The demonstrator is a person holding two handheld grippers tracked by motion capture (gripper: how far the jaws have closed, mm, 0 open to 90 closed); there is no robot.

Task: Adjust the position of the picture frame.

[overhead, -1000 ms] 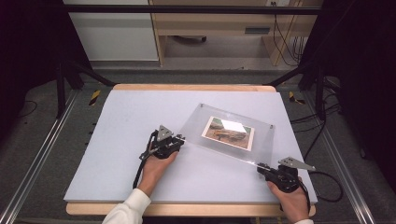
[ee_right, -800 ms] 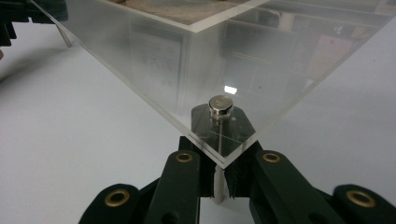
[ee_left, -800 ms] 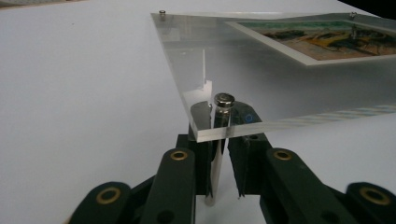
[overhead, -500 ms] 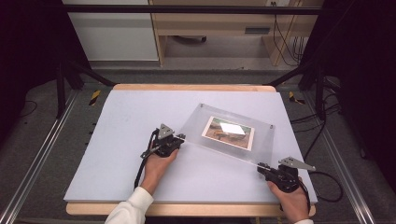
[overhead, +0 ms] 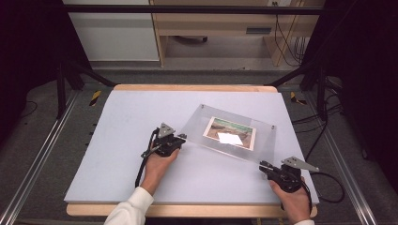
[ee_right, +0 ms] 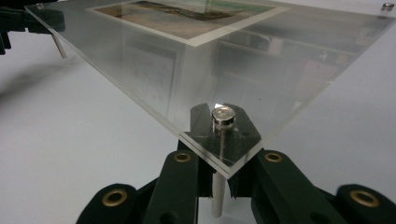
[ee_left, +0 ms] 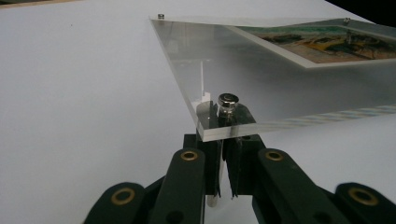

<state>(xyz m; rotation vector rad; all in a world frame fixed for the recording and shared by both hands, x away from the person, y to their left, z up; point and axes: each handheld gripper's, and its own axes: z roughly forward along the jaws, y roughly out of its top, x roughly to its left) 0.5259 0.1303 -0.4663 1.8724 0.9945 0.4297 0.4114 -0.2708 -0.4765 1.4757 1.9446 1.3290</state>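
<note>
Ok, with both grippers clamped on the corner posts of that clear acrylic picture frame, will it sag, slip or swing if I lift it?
The acrylic frame looks stiff: its edges run straight, so probably no sag. The left gripper and right gripper each pinch a thin smooth metal post, so it may pivot or slip. Polished corners could chip if knocked.

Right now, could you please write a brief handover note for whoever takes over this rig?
Left claw: shut on the metal standoff pin at the near-left corner of the clear acrylic picture frame.
Right claw: shut on the standoff pin at the near-right corner.
Frame: over the white table mat, a landscape print sandwiched inside; near edge gripped at both corners.
Done: both corners gripped.
Left: move or set the frame down, keeping both hands level.
</note>
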